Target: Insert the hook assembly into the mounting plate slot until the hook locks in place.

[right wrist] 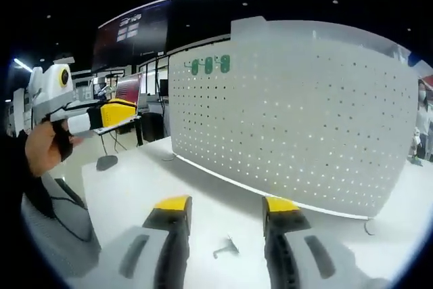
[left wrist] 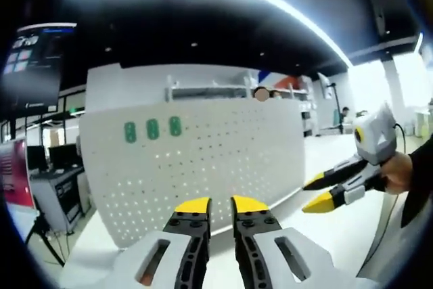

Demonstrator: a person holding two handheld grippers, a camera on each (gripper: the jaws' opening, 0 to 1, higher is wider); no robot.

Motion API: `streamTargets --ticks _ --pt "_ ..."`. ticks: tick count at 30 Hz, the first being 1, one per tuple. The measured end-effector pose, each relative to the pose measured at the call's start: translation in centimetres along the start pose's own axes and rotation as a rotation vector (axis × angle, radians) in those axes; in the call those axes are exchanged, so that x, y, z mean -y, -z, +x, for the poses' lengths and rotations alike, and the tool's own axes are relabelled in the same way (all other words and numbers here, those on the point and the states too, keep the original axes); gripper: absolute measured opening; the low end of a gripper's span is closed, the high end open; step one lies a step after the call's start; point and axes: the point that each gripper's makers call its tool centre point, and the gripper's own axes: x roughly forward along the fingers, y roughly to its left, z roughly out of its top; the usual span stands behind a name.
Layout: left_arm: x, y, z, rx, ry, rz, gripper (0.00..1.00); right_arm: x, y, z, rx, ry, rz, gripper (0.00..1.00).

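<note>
A white perforated mounting plate [left wrist: 203,160] stands upright on a white table [left wrist: 338,235]; near its top left corner hang three green pieces [left wrist: 152,128]. In the right gripper view the plate [right wrist: 291,120] runs across the middle with the green pieces [right wrist: 208,65] at its top left. A small grey metal hook [right wrist: 226,247] lies on the table just ahead of my right gripper [right wrist: 226,204], whose jaws stand wide open around nothing. My left gripper [left wrist: 221,206] faces the plate with its yellow tips nearly together and nothing between them. A hand holds that left gripper [right wrist: 111,113] at the left.
The right gripper [left wrist: 323,191] enters the left gripper view from the right, held by a hand [left wrist: 399,170]. Desks and monitors [left wrist: 57,167] stand past the table's left edge. A small wire piece [right wrist: 369,225] sits by the plate's right foot.
</note>
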Motion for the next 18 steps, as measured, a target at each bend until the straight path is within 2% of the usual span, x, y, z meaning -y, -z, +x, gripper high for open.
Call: streamTargets --ticks 11,18 --pt "0.0 0.5 0.0 -0.014 0.018 -0.004 0.13 0.0 1.5 0.6 -0.051 -0.001 -0.012 0.38" --pt "-0.9 0.4 -0.4 -0.009 0.006 -0.024 0.15 -0.7 2.7 1.3 -0.098 -0.027 -0.037 0.37"
